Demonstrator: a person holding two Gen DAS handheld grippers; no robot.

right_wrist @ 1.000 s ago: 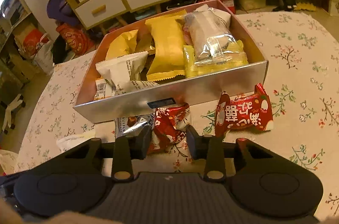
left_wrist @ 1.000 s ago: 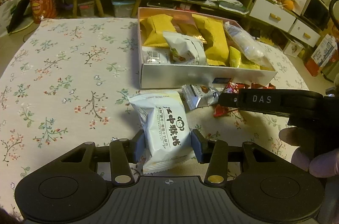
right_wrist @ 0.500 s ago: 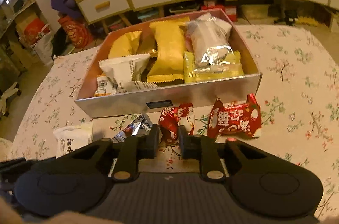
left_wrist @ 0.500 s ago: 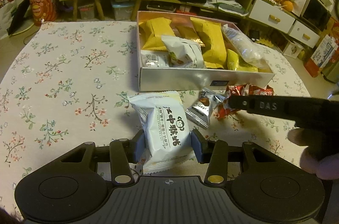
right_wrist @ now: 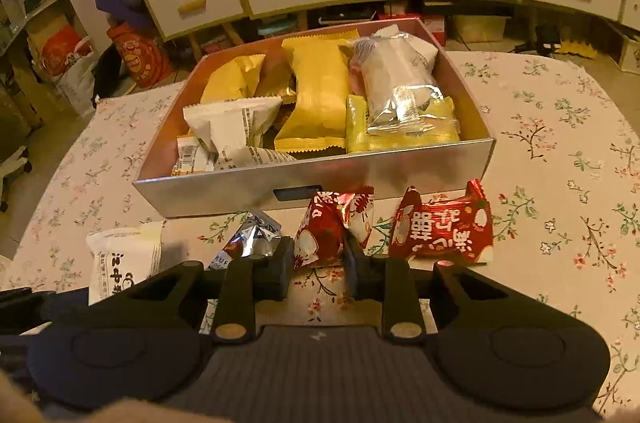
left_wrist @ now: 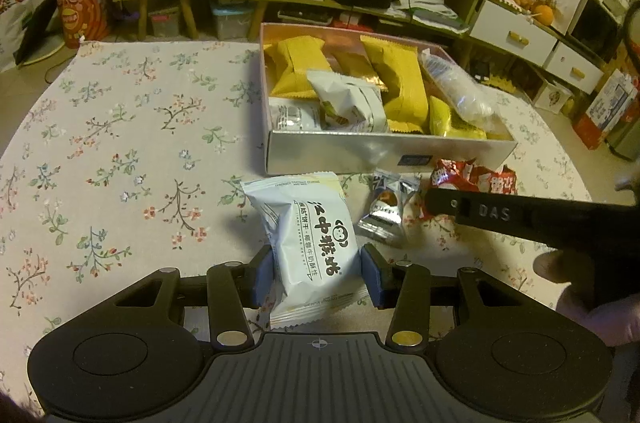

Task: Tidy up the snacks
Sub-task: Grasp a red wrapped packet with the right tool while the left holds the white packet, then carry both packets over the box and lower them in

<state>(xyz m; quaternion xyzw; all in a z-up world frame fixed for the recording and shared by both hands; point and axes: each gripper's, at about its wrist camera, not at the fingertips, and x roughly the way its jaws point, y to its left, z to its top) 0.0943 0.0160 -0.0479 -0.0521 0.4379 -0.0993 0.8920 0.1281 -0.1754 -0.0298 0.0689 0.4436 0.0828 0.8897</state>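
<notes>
Left wrist view shows my left tool (left_wrist: 316, 273) squeezing a white puffy snack bag with black letters (left_wrist: 310, 241) between its blue pads, so the bag will not slip when I lift it. My right tool (right_wrist: 318, 257) has closed tight on a small red and white crinkly candy packet (right_wrist: 334, 225), pinching its near end. Both snacks sit on the counter with the flowery cloth (left_wrist: 120, 151), right in front of the shiny silver box with a pink inside (right_wrist: 224, 195). I think I hold them so I can drop them into that box, where the yellow wrapped cakes (right_wrist: 320, 103) and a clear plastic packet (right_wrist: 394, 89) already lie. A little silver foil packet (left_wrist: 386, 209) and a bigger red packet with white letters (right_wrist: 444, 229) lie loose on the cloth, close to the box wall, so they need picking up too. The box looks quite full, so I must find a gap on top for my two snacks.
</notes>
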